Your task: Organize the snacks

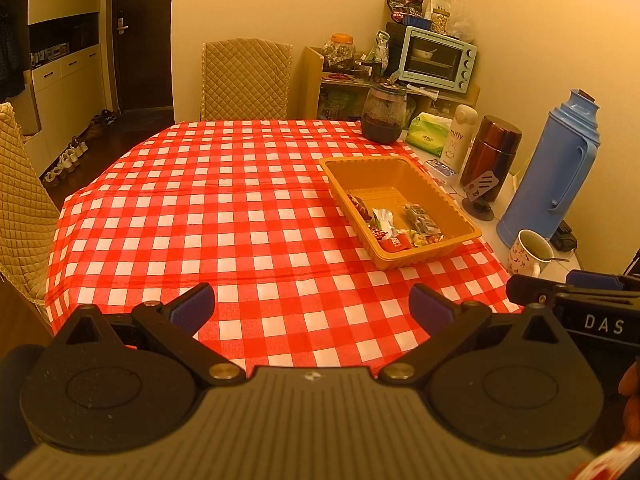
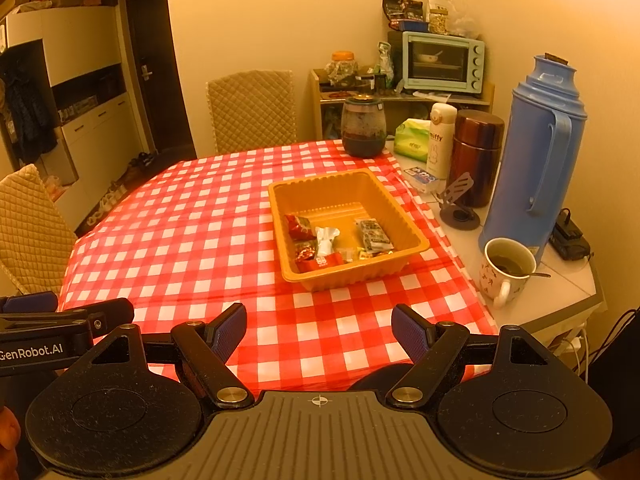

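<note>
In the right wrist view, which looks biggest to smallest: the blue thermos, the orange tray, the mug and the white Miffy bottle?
1. Orange tray
2. Blue thermos, nearly as big
3. Mug and Miffy bottle: too alike to rank, and the mug sits nearer the camera.

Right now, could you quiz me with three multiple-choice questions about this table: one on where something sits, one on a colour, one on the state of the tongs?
1. Where do the snacks lie?
A. inside the orange tray
B. scattered on the tablecloth
C. in the toaster oven

2. What colour is the tall thermos?
A. green
B. blue
C. white

3. How are the right tongs?
A. shut on a snack
B. shut, empty
C. open, empty

Answers: 1 A, all packets rest in the tray; 2 B, its body is blue; 3 C, the pads stand apart over bare cloth.
</note>
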The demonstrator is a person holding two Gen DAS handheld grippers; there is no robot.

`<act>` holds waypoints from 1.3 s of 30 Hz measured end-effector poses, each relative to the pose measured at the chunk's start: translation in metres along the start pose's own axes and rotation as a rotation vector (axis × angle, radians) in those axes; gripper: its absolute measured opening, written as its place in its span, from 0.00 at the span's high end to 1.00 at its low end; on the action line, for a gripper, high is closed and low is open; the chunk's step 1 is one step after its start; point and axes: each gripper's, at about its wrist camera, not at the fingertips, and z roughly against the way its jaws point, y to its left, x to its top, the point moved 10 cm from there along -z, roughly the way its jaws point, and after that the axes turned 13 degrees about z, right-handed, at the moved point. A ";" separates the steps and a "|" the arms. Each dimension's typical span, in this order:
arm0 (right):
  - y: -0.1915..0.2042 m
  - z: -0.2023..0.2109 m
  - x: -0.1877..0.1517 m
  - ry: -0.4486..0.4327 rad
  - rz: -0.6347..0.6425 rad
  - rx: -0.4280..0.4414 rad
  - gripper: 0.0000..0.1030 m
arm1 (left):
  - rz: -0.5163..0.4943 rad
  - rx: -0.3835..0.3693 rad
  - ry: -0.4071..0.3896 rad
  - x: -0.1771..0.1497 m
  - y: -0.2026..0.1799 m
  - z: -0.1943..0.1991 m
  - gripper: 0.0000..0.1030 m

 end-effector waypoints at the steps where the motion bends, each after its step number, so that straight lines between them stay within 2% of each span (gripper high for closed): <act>1: 0.000 0.000 0.000 0.000 0.000 -0.001 0.23 | -0.001 0.000 0.000 -0.001 0.000 0.000 0.00; 39: -0.003 -0.001 -0.001 0.002 -0.007 0.003 0.23 | 0.000 -0.017 -0.009 -0.008 -0.005 -0.002 0.00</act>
